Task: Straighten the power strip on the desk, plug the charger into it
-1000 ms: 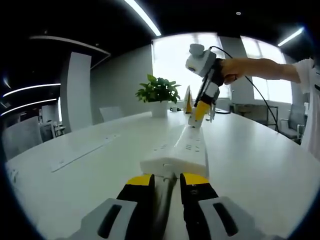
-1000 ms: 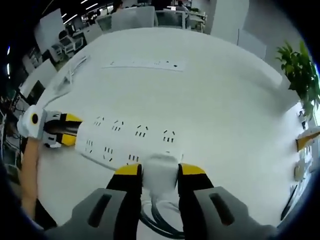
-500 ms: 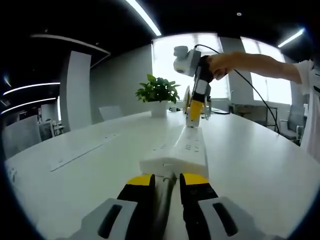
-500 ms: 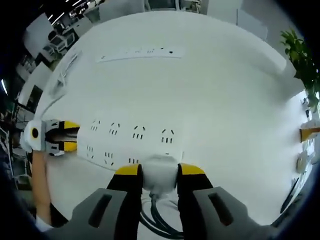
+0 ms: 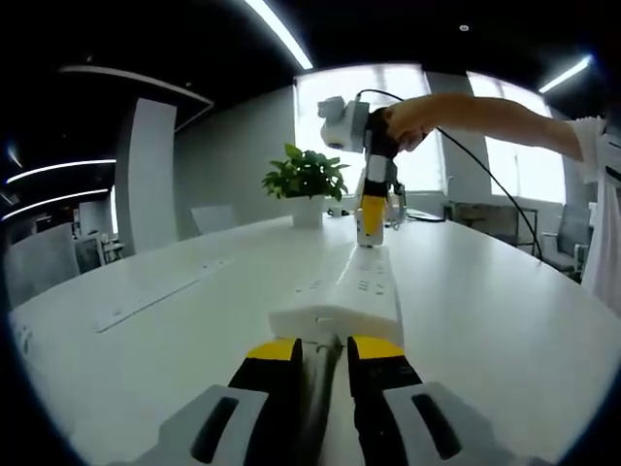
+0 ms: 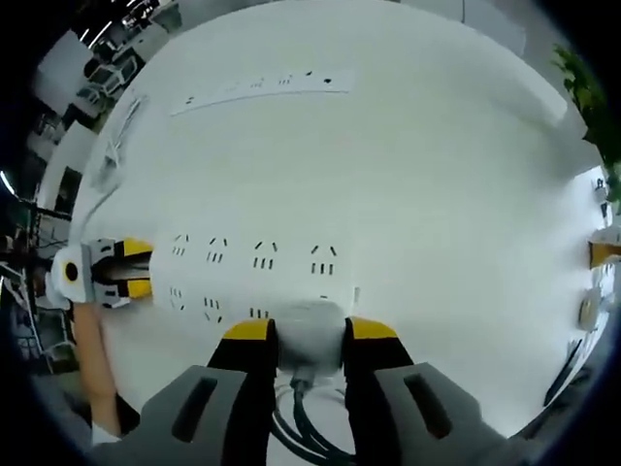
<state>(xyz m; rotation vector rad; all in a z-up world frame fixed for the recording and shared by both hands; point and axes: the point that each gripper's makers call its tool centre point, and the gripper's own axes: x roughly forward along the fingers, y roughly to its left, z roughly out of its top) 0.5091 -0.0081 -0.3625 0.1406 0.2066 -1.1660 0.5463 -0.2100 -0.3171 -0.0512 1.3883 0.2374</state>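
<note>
A long white power strip (image 5: 357,289) lies on the white desk (image 5: 505,311), running away from my left gripper (image 5: 323,351). That gripper's yellow-tipped jaws are shut on the strip's near end, with a grey cord between them. In the right gripper view the strip (image 6: 254,268) lies crosswise, and the left gripper (image 6: 136,269) holds its left end. My right gripper (image 6: 309,330) is shut on a white charger (image 6: 309,342), whose dark cable (image 6: 301,427) trails back. A hand holds the right gripper (image 5: 370,233) upright just above the strip's far end.
A flat socket panel (image 5: 160,291) is set in the desk to the left, far across the desk (image 6: 417,175) as a panel (image 6: 262,87). A potted plant (image 5: 307,177) stands at the far edge. Chairs ring the desk.
The right gripper with the charger has swung upright and shifted over the strip's far end. The left gripper and the strip have stayed put.
</note>
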